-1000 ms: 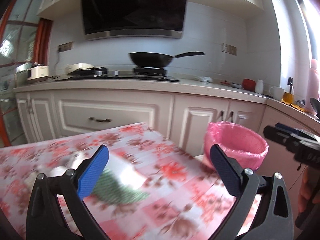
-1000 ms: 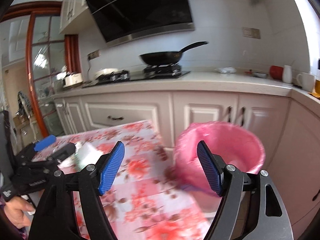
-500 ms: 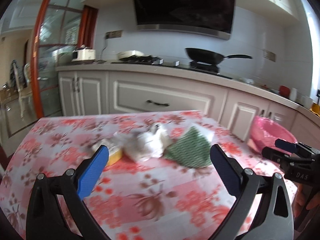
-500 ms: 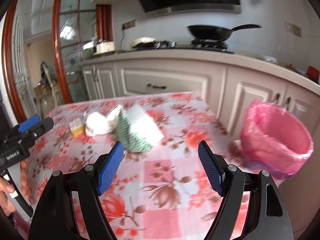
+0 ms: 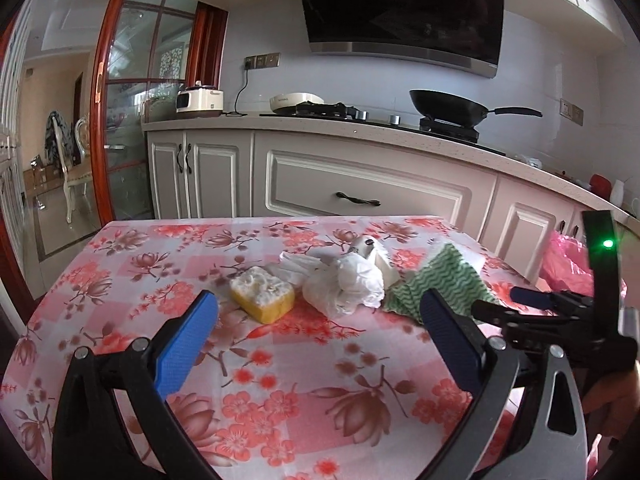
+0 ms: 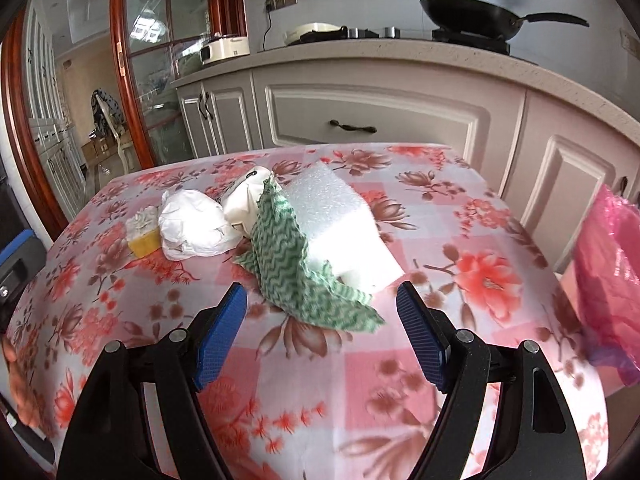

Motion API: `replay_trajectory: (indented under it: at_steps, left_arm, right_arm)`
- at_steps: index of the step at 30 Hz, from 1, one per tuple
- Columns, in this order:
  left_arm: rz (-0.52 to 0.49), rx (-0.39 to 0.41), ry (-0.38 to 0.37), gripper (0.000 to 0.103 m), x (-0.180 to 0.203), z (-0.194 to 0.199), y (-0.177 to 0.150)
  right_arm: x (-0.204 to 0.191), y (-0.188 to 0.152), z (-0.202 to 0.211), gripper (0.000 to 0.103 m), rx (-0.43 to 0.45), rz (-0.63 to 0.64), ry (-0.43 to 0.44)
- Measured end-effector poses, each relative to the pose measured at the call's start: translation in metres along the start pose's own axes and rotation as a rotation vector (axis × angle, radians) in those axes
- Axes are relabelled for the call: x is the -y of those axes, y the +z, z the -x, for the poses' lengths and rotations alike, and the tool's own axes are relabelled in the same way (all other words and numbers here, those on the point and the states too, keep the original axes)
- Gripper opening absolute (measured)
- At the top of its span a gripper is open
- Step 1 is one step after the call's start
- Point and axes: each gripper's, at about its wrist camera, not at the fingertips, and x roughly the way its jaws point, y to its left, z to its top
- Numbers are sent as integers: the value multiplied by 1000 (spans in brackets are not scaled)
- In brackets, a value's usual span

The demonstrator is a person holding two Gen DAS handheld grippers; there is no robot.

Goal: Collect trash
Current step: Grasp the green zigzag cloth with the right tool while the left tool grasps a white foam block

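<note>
1. The tablecloth is pink and white check, printed with red and brown flowers.
2. The cloth near the middle is green and white in a zigzag pattern.
3. The foam block to its right is white.
4. The crumpled plastic bag on the left is white.
5. The sponge is yellow with a white top.
6. The bin liner at far right is pink.
7. The finger pads are blue on black frames.
8. The wok far off is black.
9. The cabinets are cream.
</note>
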Motion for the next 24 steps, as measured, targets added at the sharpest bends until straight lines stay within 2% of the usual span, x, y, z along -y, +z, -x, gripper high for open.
replay_trajectory:
  at_steps: [4, 7, 9, 11, 12, 14, 15, 19, 24]
  left_arm:
    - [9, -17, 5, 98, -6, -8, -2]
    - [9, -28, 11, 98, -10, -13, -5]
    - [14, -30, 15, 98, -13, -14, -5]
    - [17, -34, 20, 98, -14, -16, -5]
    - [18, -34, 23, 98, -15, -16, -6]
    - [21, -38, 27, 98, -15, -18, -5]
    - [23, -40, 26, 98, -16, -19, -5]
    - [16, -47, 12, 98, -7, -22, -4]
    - [-21, -59, -13, 98, 14, -31, -1]
  right_arm:
    - [-11, 3, -21, 73, -37, 20, 2]
    - [-16, 4, -36, 67, -81, 26, 4]
    - [-17, 5, -43, 57, -106, 21, 9]
    - [-20, 4, -46, 39, -122, 32, 14]
    - [-21, 3, -44, 37, -120, 40, 21]
    - [-24, 1, -40, 22, -112, 61, 37]
    - [-25, -1, -36, 20, -104, 69, 45]
    - [-21, -6, -13, 15, -58, 74, 73]
    - [-9, -14, 24, 15, -4, 64, 102]
